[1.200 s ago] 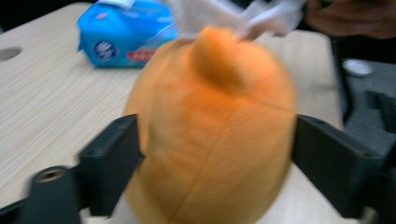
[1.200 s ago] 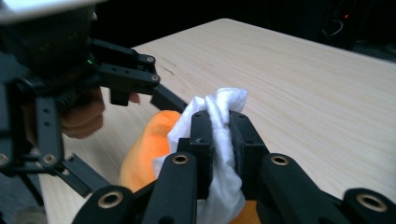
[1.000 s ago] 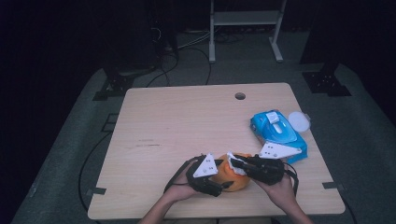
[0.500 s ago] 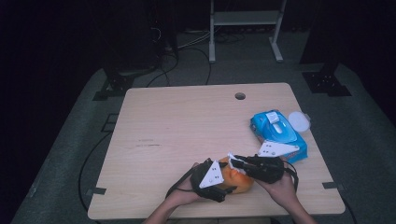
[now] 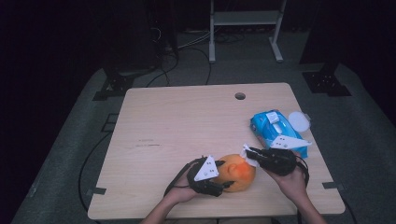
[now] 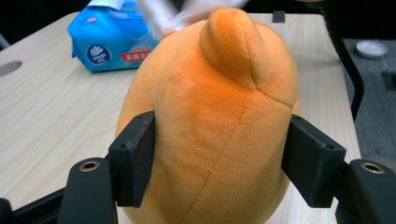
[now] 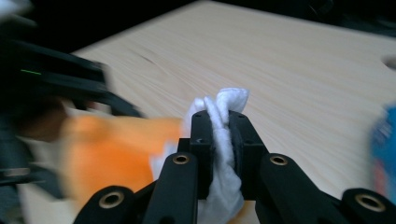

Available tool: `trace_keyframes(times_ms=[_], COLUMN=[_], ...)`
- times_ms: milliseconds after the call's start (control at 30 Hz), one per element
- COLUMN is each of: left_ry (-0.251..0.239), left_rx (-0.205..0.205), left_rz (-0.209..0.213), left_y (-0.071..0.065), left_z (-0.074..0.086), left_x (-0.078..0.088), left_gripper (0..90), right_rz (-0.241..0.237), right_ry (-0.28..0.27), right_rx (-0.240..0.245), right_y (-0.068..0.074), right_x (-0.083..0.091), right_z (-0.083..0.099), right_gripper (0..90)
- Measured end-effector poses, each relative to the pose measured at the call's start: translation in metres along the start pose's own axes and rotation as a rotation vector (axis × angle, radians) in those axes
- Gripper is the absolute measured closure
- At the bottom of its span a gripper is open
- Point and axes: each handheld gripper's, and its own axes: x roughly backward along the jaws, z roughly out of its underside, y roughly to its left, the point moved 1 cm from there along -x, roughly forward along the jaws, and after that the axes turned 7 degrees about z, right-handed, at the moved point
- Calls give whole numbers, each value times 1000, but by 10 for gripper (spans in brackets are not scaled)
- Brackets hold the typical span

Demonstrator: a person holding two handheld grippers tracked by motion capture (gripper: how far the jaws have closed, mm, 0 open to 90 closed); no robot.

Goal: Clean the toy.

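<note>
An orange plush toy [image 5: 239, 172] lies near the table's front edge. My left gripper [image 5: 226, 174] comes at it from the left. In the left gripper view the two black pads press into the toy's [image 6: 219, 116] sides. These jaws have just been closing, with the toy between them. My right gripper [image 5: 247, 152] reaches in from the right, shut on a crumpled white wipe [image 5: 246, 157]. The wipe rests against the toy's upper right side. In the right gripper view the wipe [image 7: 225, 106] bulges out between the shut jaws of the right gripper [image 7: 219, 126], and the toy [image 7: 116, 149] is blurred.
A blue pack of wet wipes [image 5: 274, 129] lies at the table's right edge, and a round white lid [image 5: 299, 122] sits just off the table beside it. The wooden table [image 5: 187, 121] has a cable hole [image 5: 240, 96] at the back. Dark floor and stands surround it.
The right gripper with the wipe has slid a little right and away across the toy. The left gripper has stayed at the toy.
</note>
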Motion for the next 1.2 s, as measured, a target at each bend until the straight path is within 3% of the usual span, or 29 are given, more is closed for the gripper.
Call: trace_keyframes(times_ms=[67,133,167,300,400,567,800,1000,1067,1200], left_ry=[-16,-30,-30,-23,-33,-36,-71,-92,-96,-113], left_rx=[35,50,48,50,73,99,206,264,282,303], left_rz=[-4,-4,-5,-16,-5,-11,-16,-51,-69,-90], left_y=[4,7,7,7,9,12,24,33,36,40], left_z=[1,3,4,3,3,2,8,11,12,12], left_x=[2,3,4,5,4,4,10,16,19,21], left_gripper=[322,315,315,315,312,309,310,315,318,317], right_rz=[-23,0,4,57,68,60,66,-36,-34,6], right_ry=[-28,-26,-22,14,22,20,67,41,47,77], right_rx=[23,78,79,40,-6,32,-29,-24,1,-9], right_y=[9,15,15,-5,-17,-7,-20,-1,3,-4], right_x=[4,3,3,-2,0,-2,-2,-4,-5,-8], right_z=[-3,-4,-4,3,7,3,11,4,3,8], right_gripper=[806,807,807,807,807,807,807,807,807,808])
